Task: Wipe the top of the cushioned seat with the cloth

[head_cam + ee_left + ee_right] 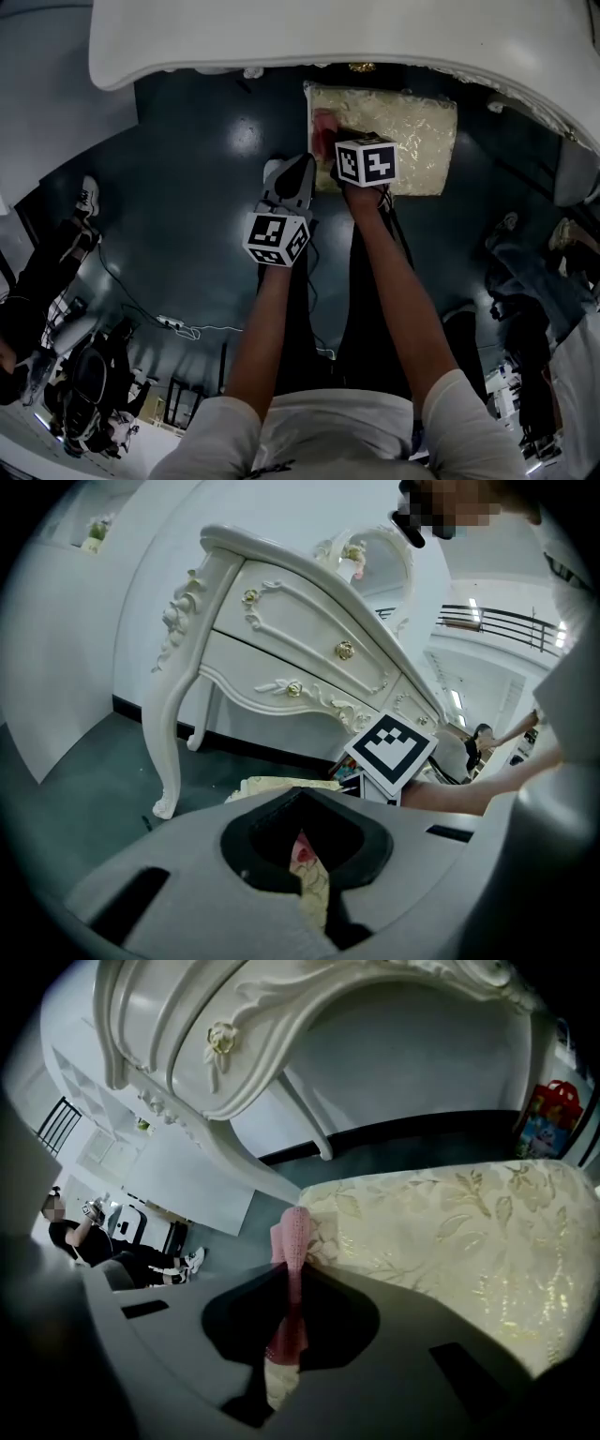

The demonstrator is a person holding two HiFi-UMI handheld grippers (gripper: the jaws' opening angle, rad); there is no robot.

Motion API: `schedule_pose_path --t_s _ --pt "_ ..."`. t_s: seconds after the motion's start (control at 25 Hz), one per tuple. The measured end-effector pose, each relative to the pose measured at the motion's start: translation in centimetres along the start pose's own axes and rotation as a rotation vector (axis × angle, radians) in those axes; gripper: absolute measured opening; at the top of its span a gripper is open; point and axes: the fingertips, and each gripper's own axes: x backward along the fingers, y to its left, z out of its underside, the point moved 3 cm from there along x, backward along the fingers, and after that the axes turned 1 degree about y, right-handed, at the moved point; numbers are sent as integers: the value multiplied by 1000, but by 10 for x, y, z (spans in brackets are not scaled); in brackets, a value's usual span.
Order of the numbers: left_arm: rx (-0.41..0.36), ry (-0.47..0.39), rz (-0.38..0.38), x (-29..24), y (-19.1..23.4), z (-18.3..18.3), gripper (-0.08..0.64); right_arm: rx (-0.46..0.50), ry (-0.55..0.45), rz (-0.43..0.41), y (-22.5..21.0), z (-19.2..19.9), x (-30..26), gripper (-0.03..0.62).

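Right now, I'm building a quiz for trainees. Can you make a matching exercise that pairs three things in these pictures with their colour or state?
Things:
1. cloth
2. cushioned seat
3. dressing table

Colour or state:
A. cream, leaf-patterned
B. white, carved, with gold knobs
C. pink, clamped in the right gripper

Pairs: 1-C, 2-A, 3-B.
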Motion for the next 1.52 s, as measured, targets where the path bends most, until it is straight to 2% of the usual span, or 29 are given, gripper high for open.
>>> schedule_pose_path --t_s 0.4,0.6,0.96,1.08,1.28,1.36,1.44,1.52 --pt "-26 34 66 -37 -66 9 14 -71 -55 36 -77 12 63 23" --pt "-40 54 101 -54 -97 15 14 -192 -120 20 -120 22 96 25" --pt "-58 81 148 -79 -136 24 14 -296 -237 154 -203 40 163 23" --pt "-67 88 158 -82 -143 27 14 -263 -258 211 -211 42 171 23" --pt "-79 96 158 -83 -144 29 14 -37 -186 412 -218 42 180 23" --pt "-80 96 157 -84 -141 29 14 -62 -182 437 -231 45 184 23" --pt "-78 94 153 -83 -138 29 14 -135 -193 408 -244 48 184 23" --pt "-71 92 150 -83 -138 30 14 -167 -176 396 -254 53 181 23"
